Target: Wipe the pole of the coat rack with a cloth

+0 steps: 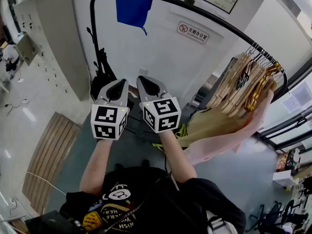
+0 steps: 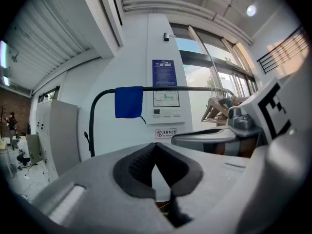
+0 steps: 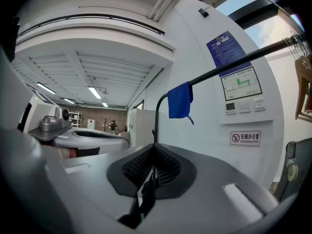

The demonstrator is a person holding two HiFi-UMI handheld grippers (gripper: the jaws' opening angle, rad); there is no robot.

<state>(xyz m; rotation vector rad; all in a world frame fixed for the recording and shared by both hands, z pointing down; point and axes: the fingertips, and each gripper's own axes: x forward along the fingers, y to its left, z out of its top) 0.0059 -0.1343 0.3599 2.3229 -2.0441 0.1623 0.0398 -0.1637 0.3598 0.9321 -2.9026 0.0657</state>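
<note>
Holds the two tools raised side by side at the middle of the head view, marker cubes facing the camera, tips aimed toward 12 o'clock. Left gripper (image 1: 118, 86): jaws pressed together at the tips, pinching nothing. Right gripper (image 1: 149, 86): jaws likewise closed on each other, only a thin slit between the pads, empty. Just beside each other, not touching the rack.

Blue cloth (image 1: 132, 6) draped over the black pole (image 1: 93, 38) of the coat rack, near the bend where the upright curves into the top rail, at 12 o'clock from both grippers and well apart from them. Hangs free, one corner trailing down. Wooden hangers (image 1: 241, 84) bunched at the far end of the rail, toward 3 o'clock, with a pale garment (image 1: 222, 130) below them. No-smoking sign (image 1: 193, 32) on the white wall behind the rail, at 1 o'clock.
</note>
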